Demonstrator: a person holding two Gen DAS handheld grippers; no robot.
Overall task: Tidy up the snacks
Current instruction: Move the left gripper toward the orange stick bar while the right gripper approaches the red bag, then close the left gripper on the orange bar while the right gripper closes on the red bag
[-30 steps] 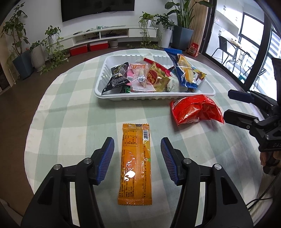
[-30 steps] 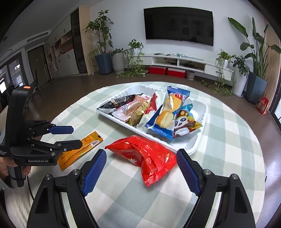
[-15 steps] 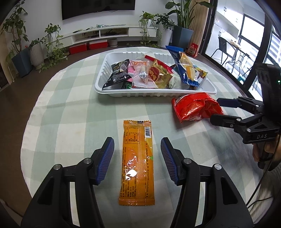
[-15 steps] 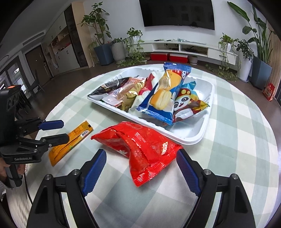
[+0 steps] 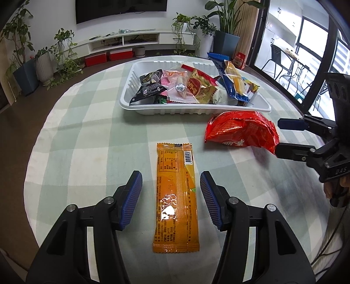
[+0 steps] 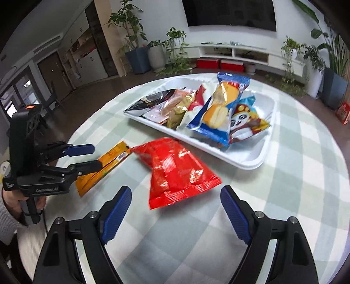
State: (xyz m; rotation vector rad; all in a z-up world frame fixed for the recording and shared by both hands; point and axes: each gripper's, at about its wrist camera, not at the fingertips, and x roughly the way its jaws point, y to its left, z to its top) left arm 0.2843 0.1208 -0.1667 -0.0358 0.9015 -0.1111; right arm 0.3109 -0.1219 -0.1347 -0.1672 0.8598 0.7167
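**Snack layout on table**

My left gripper (image 5: pixel 170 196) straddles the flat packet (image 5: pixel 175 196), untouched on the tablecloth (image 5: pixel 87 142). Crinkled bag (image 6: pixel 177 172) lies right of it, before the tray (image 5: pixel 196 110); my right gripper (image 6: pixel 175 216) sits just before the bag. Other snacks (image 6: pixel 216 109) lie in the tray.

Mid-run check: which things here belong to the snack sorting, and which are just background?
Job:
- orange packet on the cloth
- red bag beside the tray
- white tray holding snacks

Background:
- potted plants
- television
- red boxes
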